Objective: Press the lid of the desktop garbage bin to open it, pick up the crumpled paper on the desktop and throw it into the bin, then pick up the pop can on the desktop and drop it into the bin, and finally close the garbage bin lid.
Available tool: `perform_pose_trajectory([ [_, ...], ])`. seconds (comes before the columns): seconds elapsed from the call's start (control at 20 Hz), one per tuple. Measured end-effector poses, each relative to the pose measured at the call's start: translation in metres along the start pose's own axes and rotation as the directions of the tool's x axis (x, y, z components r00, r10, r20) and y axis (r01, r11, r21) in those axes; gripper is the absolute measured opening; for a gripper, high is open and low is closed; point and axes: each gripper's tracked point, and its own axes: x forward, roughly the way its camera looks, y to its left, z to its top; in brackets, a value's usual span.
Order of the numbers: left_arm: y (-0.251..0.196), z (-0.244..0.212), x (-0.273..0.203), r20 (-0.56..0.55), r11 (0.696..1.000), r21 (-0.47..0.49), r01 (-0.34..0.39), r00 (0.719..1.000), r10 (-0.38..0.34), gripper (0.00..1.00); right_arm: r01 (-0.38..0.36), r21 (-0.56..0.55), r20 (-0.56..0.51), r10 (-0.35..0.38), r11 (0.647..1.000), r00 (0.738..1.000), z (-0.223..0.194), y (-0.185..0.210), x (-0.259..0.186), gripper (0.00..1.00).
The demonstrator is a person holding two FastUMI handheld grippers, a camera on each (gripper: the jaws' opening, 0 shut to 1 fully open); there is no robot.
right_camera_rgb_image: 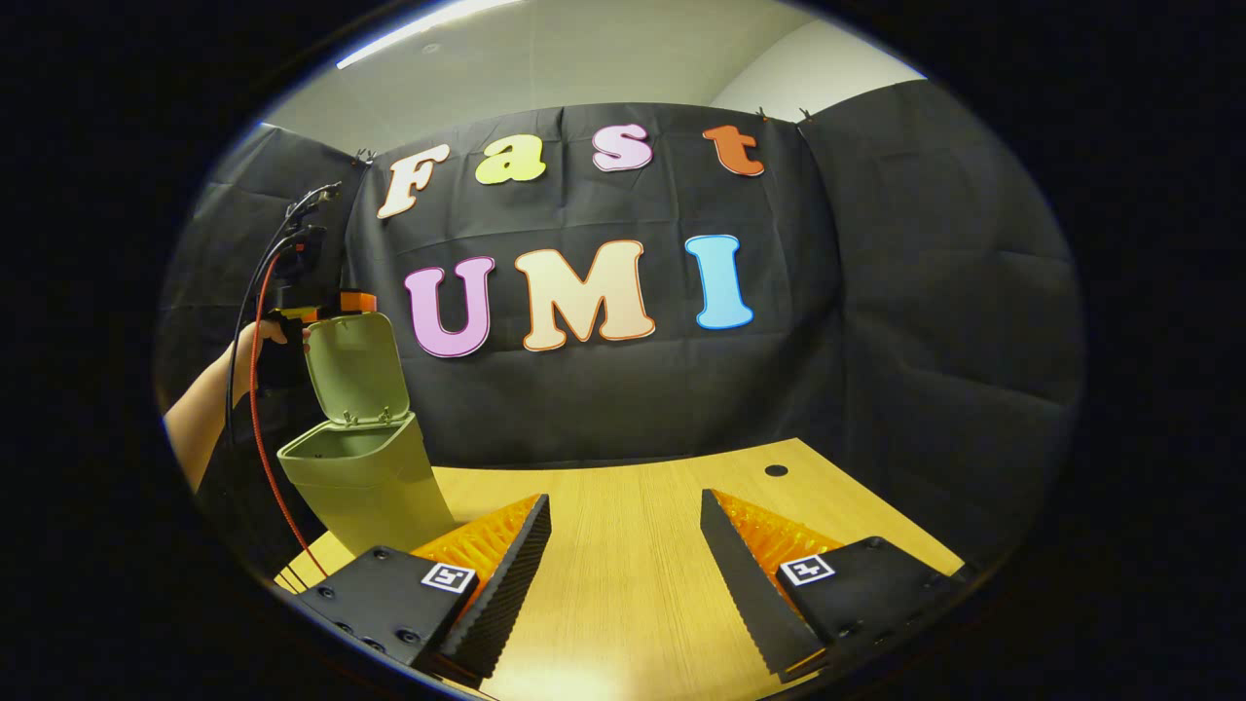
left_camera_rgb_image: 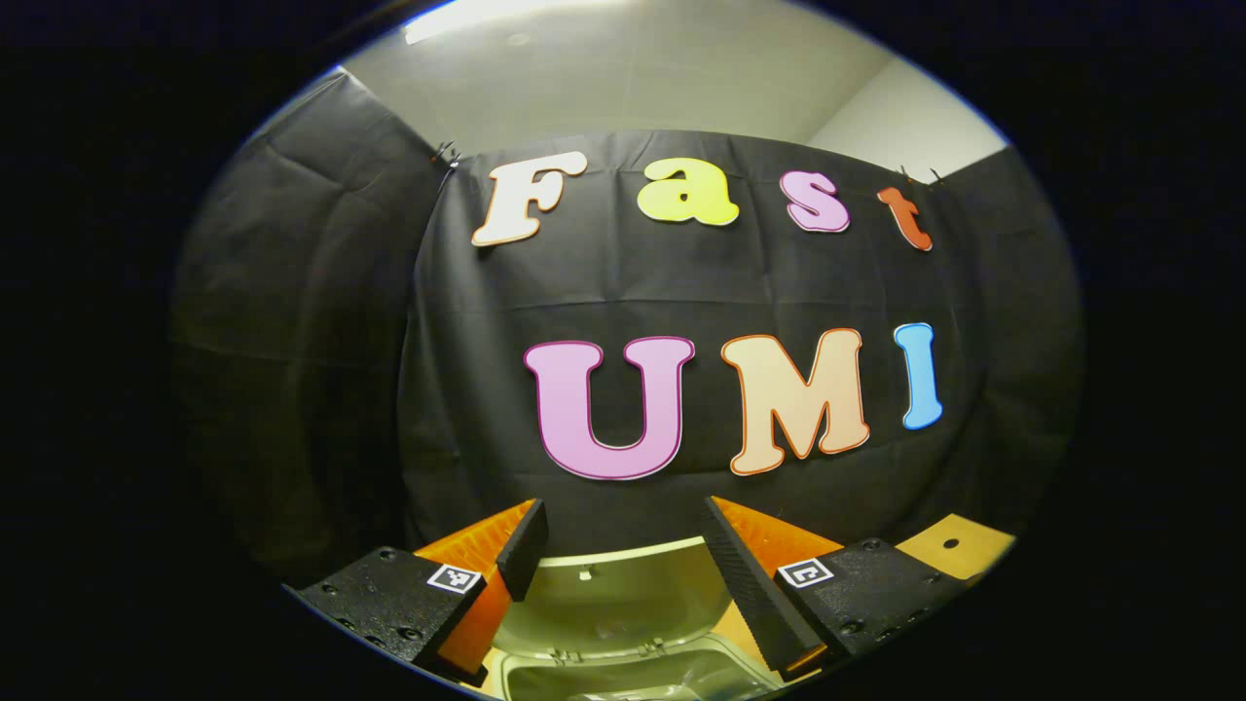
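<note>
Right gripper view has the green desktop bin [right_camera_rgb_image: 365, 477] with its lid [right_camera_rgb_image: 355, 367] flipped up and the left gripper [right_camera_rgb_image: 311, 310] right behind that lid, so I'd push it down slow and square; both grippers gape open, empty, right gripper [right_camera_rgb_image: 623, 570] well clear of the bin.

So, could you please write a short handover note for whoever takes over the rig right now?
Left gripper: open, holding nothing, above the open garbage bin.
Right gripper: open, holding nothing, over the wooden desktop.
Bin stands at the desk's left side in the right gripper view, lid raised upright.
Done: lid opened.
Crumpled paper and pop can: can't see them here, so check inside the bin.
Left: lid is yet to be closed.
</note>
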Motion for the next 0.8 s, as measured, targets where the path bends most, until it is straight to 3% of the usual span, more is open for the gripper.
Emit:
perform_pose_trajectory([
  [0.1,-0.003,-0.005,-0.020,-0.021,1.000,-0.017,-0.012,1.000,0.012,0.89,-0.041,-0.003,0.009,0.041,0.999,0.999,0.005,0.002,-0.003,0.97],
  [0.15,-0.008,-0.009,-0.042,-0.035,0.999,-0.032,-0.015,0.999,0.014,0.97,-0.066,-0.019,0.012,0.066,0.998,0.998,0.008,-0.003,-0.003,0.97],
  [0.2,-0.013,-0.020,-0.063,-0.060,0.999,-0.050,-0.020,0.998,0.017,0.87,-0.086,-0.015,0.014,0.086,0.996,0.996,0.009,-0.006,-0.003,0.97],
  [0.25,-0.017,-0.027,-0.076,-0.071,0.998,-0.065,-0.020,0.997,0.016,0.96,-0.106,-0.010,0.010,0.106,0.994,0.994,0.008,-0.006,-0.003,0.97],
  [0.4,-0.026,-0.072,-0.120,-0.148,0.995,-0.090,-0.032,0.989,0.018,0.87,-0.174,-0.064,-0.029,0.173,0.983,0.985,0.000,-0.007,0.000,0.97],
  [0.45,-0.026,-0.091,-0.134,-0.175,0.995,-0.091,-0.043,0.984,0.026,0.91,-0.197,-0.058,-0.034,0.195,0.979,0.980,-0.002,-0.003,-0.001,0.97],
  [0.5,-0.024,-0.100,-0.138,-0.186,0.995,-0.081,-0.050,0.982,0.034,0.95,-0.215,-0.055,-0.044,0.213,0.975,0.976,-0.004,0.001,-0.001,0.97],
  [0.55,-0.022,-0.107,-0.144,-0.193,0.996,-0.068,-0.059,0.980,0.045,0.91,-0.230,-0.059,-0.056,0.226,0.972,0.972,-0.008,0.004,0.000,0.94],
  [0.75,-0.018,-0.130,-0.154,-0.216,0.995,-0.073,-0.072,0.975,0.055,0.95,-0.254,-0.103,-0.083,0.246,0.962,0.966,-0.010,0.006,-0.004,0.97],
  [0.8,-0.017,-0.138,-0.154,-0.229,0.995,-0.070,-0.077,0.972,0.059,0.91,-0.255,-0.110,-0.084,0.246,0.961,0.966,-0.010,0.006,-0.005,0.97],
])
